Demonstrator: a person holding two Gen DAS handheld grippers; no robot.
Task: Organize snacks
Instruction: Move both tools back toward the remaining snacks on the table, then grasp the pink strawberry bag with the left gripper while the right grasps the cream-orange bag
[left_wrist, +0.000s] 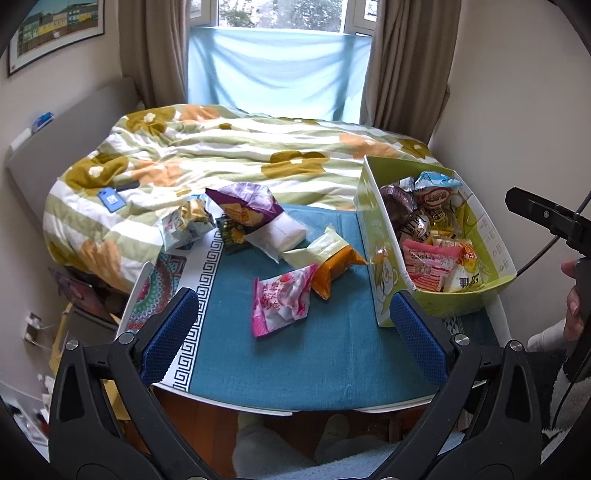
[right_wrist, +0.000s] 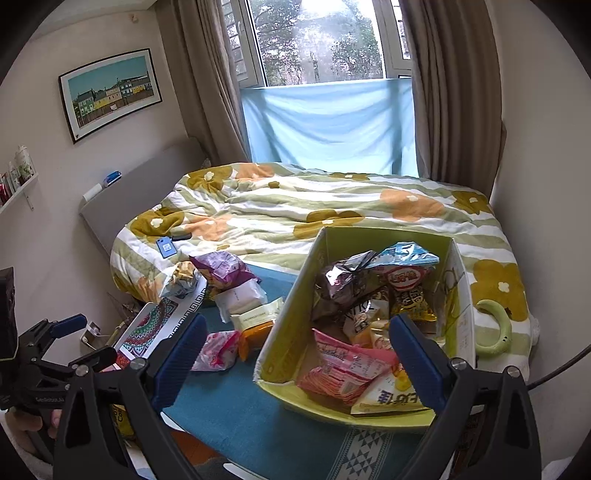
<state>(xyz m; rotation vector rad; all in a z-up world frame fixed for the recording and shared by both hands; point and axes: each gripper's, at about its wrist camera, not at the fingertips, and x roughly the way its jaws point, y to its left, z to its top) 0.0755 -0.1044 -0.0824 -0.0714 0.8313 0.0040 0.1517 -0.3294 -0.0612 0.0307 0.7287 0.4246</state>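
A green cardboard box (left_wrist: 373, 229) (right_wrist: 284, 314) holding several snack bags stands at the right of the teal-covered table (left_wrist: 295, 362). Loose snacks lie left of it: a pink packet (left_wrist: 280, 301) (right_wrist: 218, 349), an orange packet (left_wrist: 334, 269), a pale yellow one (left_wrist: 319, 247), a white one (left_wrist: 280, 232), a purple bag (left_wrist: 242, 205) (right_wrist: 223, 271) and a crumpled silver bag (left_wrist: 184, 223). My left gripper (left_wrist: 295, 332) hangs open above the near table edge, nothing between its fingers. My right gripper (right_wrist: 295, 363) stands open above the box's near end, also empty.
A bed with a flowered quilt (left_wrist: 240, 155) lies beyond the table, with a blue phone (left_wrist: 109, 199) on it. A curved green object (right_wrist: 496, 328) rests on the quilt right of the box. Walls close in on both sides. A person's feet (left_wrist: 291, 439) show under the table.
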